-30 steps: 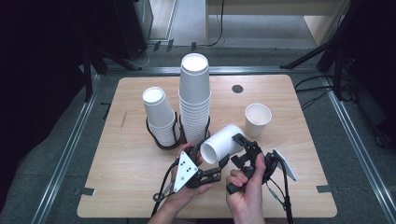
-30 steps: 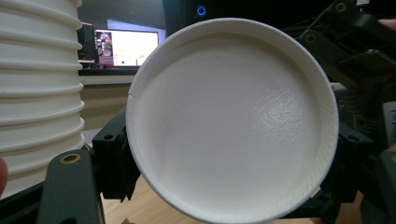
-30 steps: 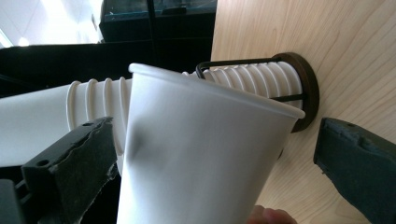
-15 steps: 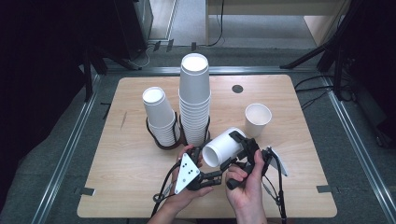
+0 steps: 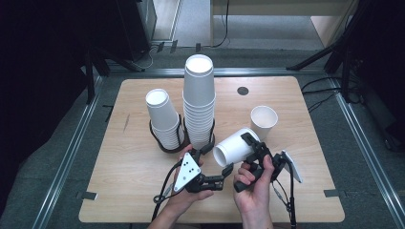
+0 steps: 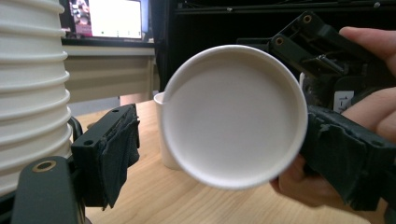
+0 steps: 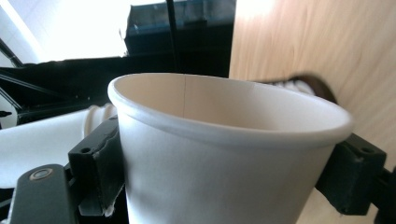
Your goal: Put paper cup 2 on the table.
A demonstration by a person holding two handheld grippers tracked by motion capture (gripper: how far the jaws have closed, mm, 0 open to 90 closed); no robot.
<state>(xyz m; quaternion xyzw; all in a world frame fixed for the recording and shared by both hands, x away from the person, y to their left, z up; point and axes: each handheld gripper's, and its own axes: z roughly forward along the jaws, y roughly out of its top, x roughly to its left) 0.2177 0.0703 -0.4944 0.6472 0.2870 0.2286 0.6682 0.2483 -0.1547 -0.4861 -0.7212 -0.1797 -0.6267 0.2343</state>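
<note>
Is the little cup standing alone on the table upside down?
No, in the high view the lone paper cup stands upright on the table, its open mouth facing up.

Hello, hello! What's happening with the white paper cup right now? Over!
Right gripper fingers clamped on the white paper cup, held sideways above the wooden table. Left gripper just opened, let go. Tall paper cup stack close beside.

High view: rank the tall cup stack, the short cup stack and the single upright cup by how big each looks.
1. tall cup stack
2. short cup stack
3. single upright cup
All stand at a similar depth, so the order is safe.
</note>
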